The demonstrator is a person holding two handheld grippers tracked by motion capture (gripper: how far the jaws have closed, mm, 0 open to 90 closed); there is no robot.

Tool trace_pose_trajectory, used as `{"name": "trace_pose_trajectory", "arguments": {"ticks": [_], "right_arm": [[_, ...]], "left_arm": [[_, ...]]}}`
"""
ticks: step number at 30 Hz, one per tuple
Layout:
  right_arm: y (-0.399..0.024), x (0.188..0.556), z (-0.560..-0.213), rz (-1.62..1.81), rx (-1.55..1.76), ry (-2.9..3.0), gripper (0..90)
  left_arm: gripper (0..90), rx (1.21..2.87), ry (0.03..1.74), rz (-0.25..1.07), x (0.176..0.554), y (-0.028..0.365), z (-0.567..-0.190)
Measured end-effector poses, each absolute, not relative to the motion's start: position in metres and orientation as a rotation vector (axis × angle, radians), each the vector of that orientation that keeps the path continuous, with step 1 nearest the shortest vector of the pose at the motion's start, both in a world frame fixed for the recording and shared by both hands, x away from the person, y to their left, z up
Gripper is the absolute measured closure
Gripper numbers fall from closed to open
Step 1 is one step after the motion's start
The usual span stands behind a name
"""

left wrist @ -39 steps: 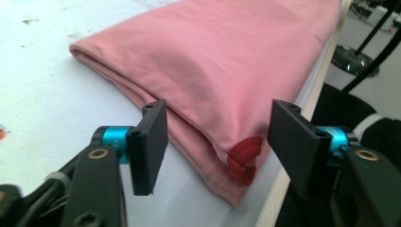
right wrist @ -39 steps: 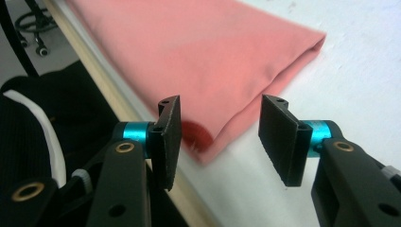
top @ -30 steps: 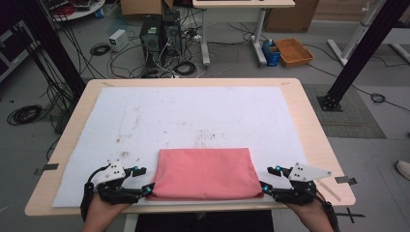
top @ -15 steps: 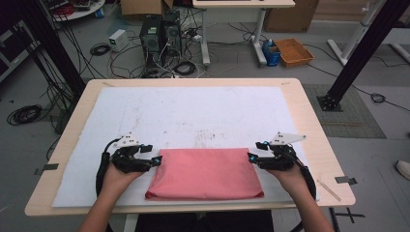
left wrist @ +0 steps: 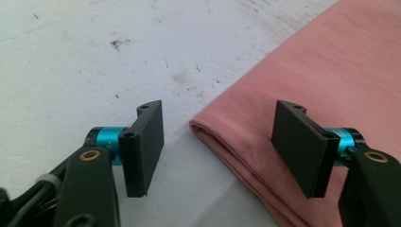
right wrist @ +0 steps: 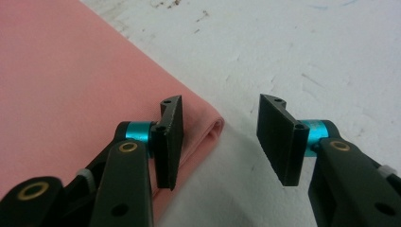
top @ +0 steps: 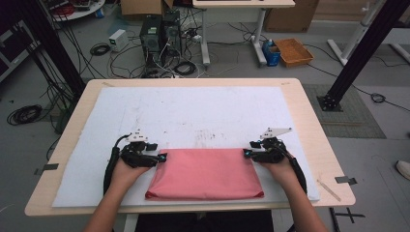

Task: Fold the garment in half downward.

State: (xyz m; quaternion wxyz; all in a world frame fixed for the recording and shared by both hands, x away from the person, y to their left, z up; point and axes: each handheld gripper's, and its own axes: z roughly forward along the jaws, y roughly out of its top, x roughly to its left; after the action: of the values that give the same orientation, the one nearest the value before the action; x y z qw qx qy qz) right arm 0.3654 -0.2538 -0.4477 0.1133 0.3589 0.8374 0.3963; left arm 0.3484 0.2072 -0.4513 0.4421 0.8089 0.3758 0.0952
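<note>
High view: a folded pink cloth (top: 205,174) is being flanked at lower centre by the left gripper (top: 162,157) and right gripper (top: 246,153); both jaws, just closing, are being held apart around its far corners, pressing nothing.

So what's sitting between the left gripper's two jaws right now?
In the left gripper view, the far corner of the folded pink cloth lies between the jaws of the left gripper, with bare white mat beside it. The jaws have just been closing but aren't pressing it.

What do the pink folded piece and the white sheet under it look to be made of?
The pink cloth looks like a soft matte knit fabric: fine weave texture, rounded layered folds at its corner. The white mat looks like felt or foam, matte and slightly fuzzy, with dark stains; which of the two is hard to tell.
</note>
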Motion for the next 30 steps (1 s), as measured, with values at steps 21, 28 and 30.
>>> {"name": "trace_pose_trajectory", "arguments": {"ticks": [21, 28, 30], "right_arm": [[-0.253, 0.362, -0.442, 1.166, 0.953, 2.464, 86.7], [-0.252, 0.369, -0.437, 1.130, 0.949, 2.455, 86.7], [-0.253, 0.372, -0.436, 1.120, 0.951, 2.452, 86.7]], "left_arm": [[84.8, 2.044, 0.879, 0.304, 0.345, 0.202, -0.448], [84.8, 2.015, 0.876, 0.320, 0.351, 0.200, -0.445], [84.8, 2.024, 0.882, 0.325, 0.355, 0.197, -0.445]]}}
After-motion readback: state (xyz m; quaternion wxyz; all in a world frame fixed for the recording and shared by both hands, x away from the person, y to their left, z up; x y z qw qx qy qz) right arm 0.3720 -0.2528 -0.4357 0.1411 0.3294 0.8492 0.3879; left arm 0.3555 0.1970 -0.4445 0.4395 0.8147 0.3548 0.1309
